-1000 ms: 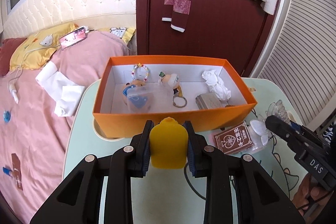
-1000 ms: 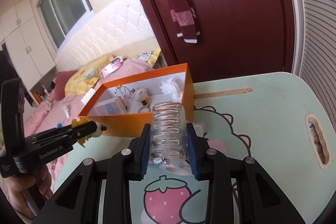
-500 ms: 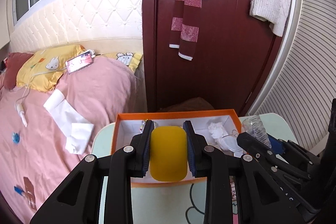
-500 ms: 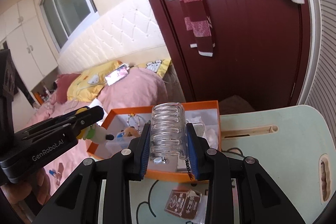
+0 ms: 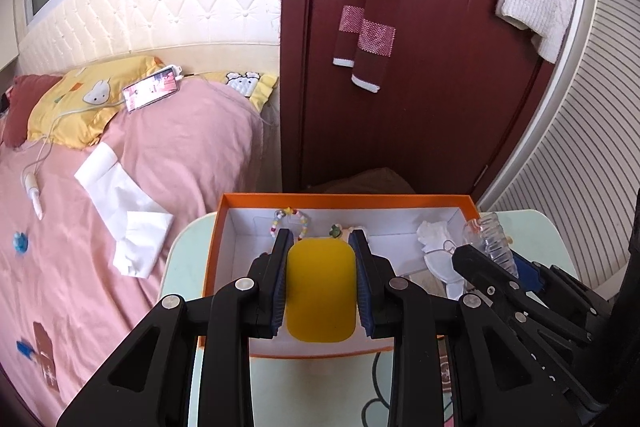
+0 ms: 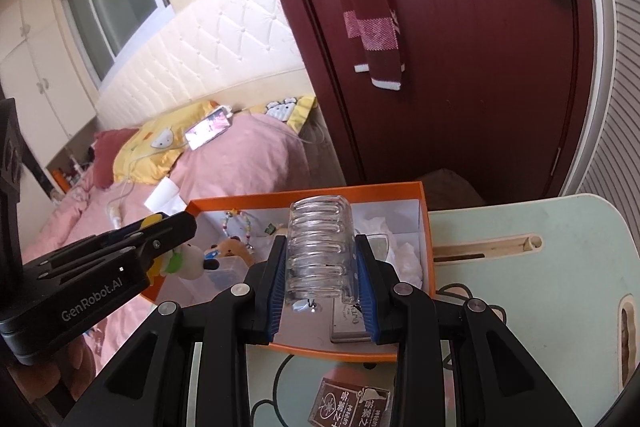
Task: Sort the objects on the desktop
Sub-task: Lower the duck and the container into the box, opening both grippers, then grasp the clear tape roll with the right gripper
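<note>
— Bedroom backdrop: a pink-covered bed (image 5: 132, 195), a dark red door (image 5: 432, 75), then the pale green cartoon-printed surface (image 6: 540, 291) carrying the open orange cardboard box (image 5: 212, 247).

— And the step in hand?

— Delivery, by the look of it. The left hand-held gripper (image 5: 320, 285) is clamped on a yellow soft toy (image 5: 320, 291) above the box; the right hand-held gripper (image 6: 320, 281) pinches a clear ribbed plastic piece (image 6: 320, 247) over it too.

— Next?

— Probably lowering each inside, then parting the jaws clear of the trinkets already there.
</note>
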`<state>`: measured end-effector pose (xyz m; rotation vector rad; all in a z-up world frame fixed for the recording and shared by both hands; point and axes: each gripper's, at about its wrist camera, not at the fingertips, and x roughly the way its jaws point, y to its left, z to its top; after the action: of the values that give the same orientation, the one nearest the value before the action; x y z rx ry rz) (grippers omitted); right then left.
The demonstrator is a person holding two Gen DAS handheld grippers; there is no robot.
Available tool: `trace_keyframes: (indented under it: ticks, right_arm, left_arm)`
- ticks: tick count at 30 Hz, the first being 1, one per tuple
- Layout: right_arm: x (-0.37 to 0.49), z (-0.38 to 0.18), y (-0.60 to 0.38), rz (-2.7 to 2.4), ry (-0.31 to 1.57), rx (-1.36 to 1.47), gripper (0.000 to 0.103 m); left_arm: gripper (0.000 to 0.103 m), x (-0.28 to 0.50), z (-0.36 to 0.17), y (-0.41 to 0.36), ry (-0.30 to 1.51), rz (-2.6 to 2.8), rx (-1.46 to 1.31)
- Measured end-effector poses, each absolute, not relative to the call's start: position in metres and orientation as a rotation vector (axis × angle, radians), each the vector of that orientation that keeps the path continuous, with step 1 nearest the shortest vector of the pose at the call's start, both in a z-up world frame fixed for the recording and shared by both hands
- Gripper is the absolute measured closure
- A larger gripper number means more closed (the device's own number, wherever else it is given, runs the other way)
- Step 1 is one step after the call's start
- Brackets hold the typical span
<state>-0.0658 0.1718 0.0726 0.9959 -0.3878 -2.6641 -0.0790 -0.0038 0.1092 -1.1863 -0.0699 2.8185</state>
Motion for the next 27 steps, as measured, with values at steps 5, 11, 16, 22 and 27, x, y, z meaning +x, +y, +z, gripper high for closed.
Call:
trace_keyframes:
  ticks: [5, 11, 16, 22, 27]
  right_arm:
    - [-0.064, 0.073, 0.173, -2.676, -0.404, 0.985, 0.069]
    - [-0.051, 0.080, 0.182, -2.686, -0.425, 0.935, 0.054]
    - [-0.032, 0.085, 0.204, -2.691, -0.449, 0.905, 0.048]
    - [-0.003, 0.069, 0.227, -2.730, -0.382, 0.944, 0.047]
    - [0.023, 0.032, 0.233, -2.716, -0.324, 1.042, 0.047]
  left_arm:
    - [0.027, -0.075, 0.119, -0.006, -0.112, 2.862, -1.105]
    - [0.019, -0.056, 0.137, -0.007, -0.111, 2.903, -0.967]
    - [0.019, -0.042, 0.141, -0.006, -0.067, 2.871, -0.956]
    - [0.019, -0.018, 0.119, 0.007, -0.091, 2.749, -1.028]
    - [0.019, 0.000, 0.076, 0.040, 0.011, 2.631, -1.122]
